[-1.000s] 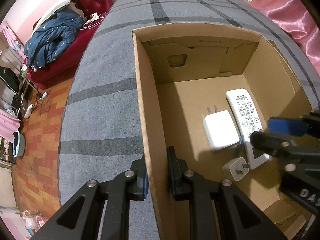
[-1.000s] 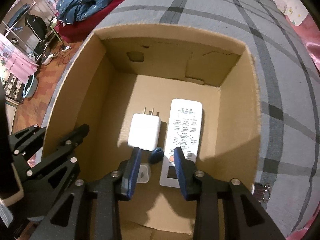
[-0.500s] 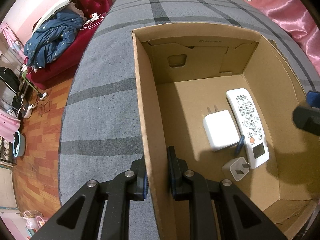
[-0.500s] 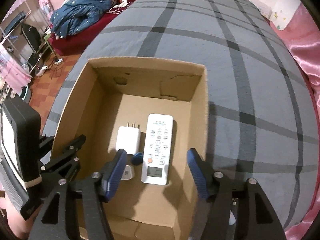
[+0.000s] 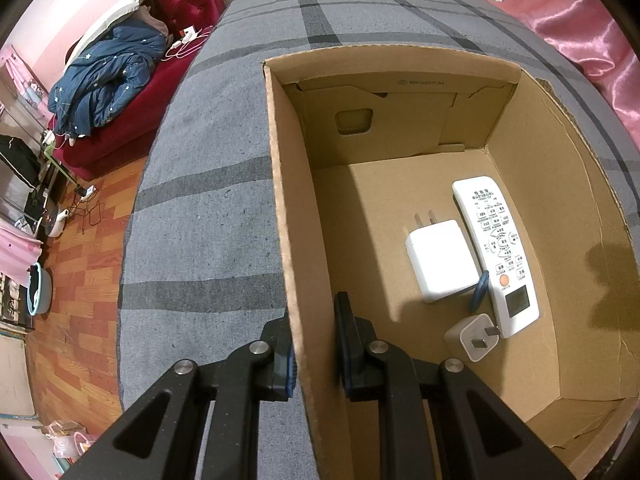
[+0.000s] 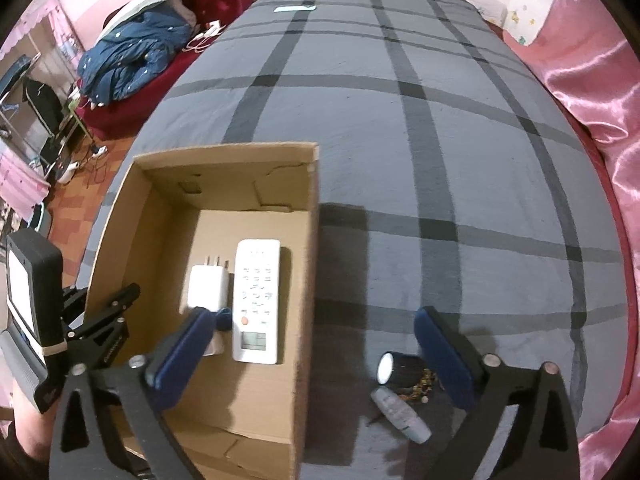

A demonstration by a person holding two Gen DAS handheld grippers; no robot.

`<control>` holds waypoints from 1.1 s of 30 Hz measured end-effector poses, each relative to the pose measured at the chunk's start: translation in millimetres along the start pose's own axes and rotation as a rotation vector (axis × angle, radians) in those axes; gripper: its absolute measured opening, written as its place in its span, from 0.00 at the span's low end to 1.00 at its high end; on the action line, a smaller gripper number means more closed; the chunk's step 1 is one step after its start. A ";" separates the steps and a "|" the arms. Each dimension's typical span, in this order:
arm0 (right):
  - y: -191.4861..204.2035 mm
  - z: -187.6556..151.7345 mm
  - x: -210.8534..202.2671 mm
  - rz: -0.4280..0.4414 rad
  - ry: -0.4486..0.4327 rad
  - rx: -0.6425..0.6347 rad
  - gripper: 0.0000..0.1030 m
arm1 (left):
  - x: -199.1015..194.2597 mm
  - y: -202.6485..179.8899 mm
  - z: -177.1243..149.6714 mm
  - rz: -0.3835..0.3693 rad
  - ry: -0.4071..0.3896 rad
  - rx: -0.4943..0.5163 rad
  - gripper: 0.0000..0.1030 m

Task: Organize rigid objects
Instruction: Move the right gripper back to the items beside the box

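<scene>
While the left gripper [image 5: 314,346] stays out of the action, clamped on the left wall of the cardboard box [image 5: 280,184], the right gripper [image 6: 316,344] hangs w/ jaws opening wide, nothing btwn them. Box sits on a bed w/ a grey plaid cover [image 6: 440,128], near its left edge. Inside on the box floor: white remote [image 5: 494,248], big white charger [image 5: 440,260] just beside it, small white plug [image 5: 472,338] and a blue oval piece [image 5: 480,290] touching the remote. On the cover right of the box: black cylinder [image 6: 400,368], grey cylinder [image 6: 400,410]. Room: red sofa [image 5: 132,120] w/ blue jacket [image 5: 104,80], wood floor [image 5: 60,280], pink satin fabric [image 6: 580,92] along the bed's right edge.
</scene>
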State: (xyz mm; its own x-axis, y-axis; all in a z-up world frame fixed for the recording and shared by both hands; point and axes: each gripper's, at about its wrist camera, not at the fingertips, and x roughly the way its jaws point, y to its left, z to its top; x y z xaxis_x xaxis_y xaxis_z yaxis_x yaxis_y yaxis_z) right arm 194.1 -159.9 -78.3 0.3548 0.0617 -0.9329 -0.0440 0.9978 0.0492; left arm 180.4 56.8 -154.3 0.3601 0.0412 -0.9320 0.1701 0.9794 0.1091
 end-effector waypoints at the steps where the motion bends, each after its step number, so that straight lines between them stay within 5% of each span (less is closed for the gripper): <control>1: -3.1 -0.2 -0.5 0.002 -0.002 0.002 1.00 | -0.1 0.0 0.1 0.000 0.000 0.000 0.17; 15: -68.9 -20.7 10.8 -0.051 0.029 0.108 1.00 | -1.1 -0.1 -0.4 0.002 -0.001 0.001 0.17; 33: -94.6 -48.6 73.9 -0.051 0.116 0.162 1.00 | -1.7 1.0 0.0 0.003 -0.001 0.003 0.17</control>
State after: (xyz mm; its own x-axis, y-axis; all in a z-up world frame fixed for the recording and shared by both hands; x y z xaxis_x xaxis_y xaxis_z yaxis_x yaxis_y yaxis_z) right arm 179.1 -251.0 -169.2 0.2428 0.0168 -0.9699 0.1260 0.9908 0.0487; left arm 179.9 57.7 -152.7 0.3619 0.0438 -0.9312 0.1718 0.9786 0.1128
